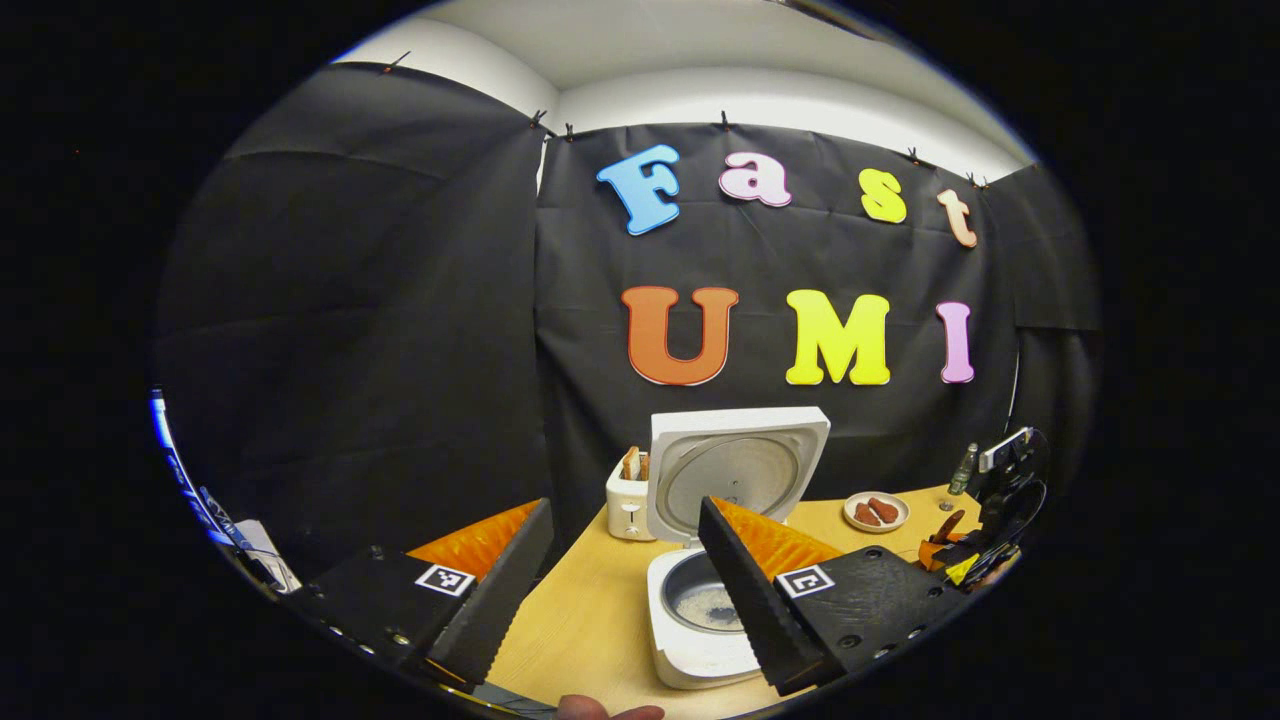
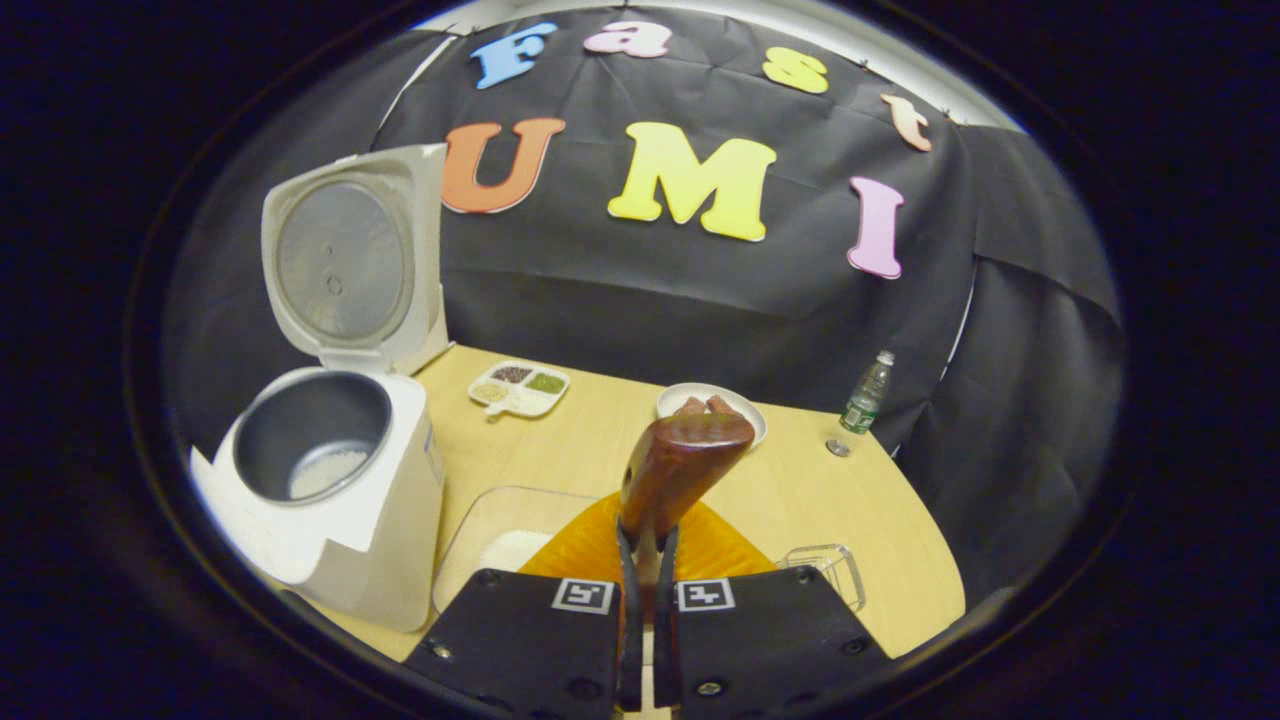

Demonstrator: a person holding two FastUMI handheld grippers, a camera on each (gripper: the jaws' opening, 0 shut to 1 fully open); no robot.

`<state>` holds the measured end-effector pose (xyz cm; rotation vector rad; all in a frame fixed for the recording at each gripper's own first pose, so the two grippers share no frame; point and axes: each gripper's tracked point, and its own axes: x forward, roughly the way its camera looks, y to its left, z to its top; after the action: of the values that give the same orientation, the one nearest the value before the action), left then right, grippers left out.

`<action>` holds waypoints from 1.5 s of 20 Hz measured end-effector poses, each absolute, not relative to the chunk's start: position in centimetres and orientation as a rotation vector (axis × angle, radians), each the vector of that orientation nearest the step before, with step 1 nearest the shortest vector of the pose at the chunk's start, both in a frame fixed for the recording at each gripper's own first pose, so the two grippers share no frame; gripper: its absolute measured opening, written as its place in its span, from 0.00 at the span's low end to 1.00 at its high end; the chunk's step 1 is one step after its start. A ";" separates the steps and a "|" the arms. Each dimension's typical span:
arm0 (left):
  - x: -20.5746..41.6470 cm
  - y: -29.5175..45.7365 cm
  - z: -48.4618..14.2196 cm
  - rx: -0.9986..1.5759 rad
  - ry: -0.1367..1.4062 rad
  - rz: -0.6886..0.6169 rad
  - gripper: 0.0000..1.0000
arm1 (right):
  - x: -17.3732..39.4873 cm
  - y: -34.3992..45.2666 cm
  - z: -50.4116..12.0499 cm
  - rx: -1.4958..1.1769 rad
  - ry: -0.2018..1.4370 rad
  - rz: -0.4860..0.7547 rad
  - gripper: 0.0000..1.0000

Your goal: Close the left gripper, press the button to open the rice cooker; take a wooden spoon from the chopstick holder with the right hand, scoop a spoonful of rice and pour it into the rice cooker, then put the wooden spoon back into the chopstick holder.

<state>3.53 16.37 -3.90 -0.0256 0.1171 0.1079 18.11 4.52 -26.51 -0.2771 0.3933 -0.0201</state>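
On the pale wooden table (image 2: 800, 500) the white square rice cooker (image 2: 340, 520) stands at left, lid up, some rice already in its pot, so we judge the pour done. Just right of it we see a clear tray of rice (image 2: 500, 540). Our right gripper (image 2: 647, 600) clamps the brown wooden spoon (image 2: 680, 465), bowl raised, ready for return. Left gripper (image 1: 625, 600) hangs unclenched, empty, above the cooker's near side.

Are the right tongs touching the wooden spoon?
Touching. In the right gripper view the right tongs are squeezed shut on the wooden spoon, its handle pinched between both fingers and its bowl sticking up above them.
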 end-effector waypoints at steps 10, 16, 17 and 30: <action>2.3 18.4 -5.1 -0.019 0.169 0.144 0.94 | 17.2 8.5 -30.9 -0.087 0.476 0.043 0.10; 1.7 18.1 -4.8 -0.018 0.161 0.151 0.94 | 16.6 8.7 -30.8 0.298 0.550 0.059 0.10; 1.7 18.0 -4.7 -0.017 0.159 0.152 0.94 | 16.6 8.2 -30.9 0.381 0.566 0.052 0.10; 2.9 12.4 -3.3 -0.052 0.164 0.124 0.94 | 17.3 1.9 -30.9 0.933 0.573 0.022 0.10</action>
<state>2.88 12.35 -3.32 -0.0524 0.1637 0.1236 17.26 1.86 -30.92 0.9326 0.5729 0.0223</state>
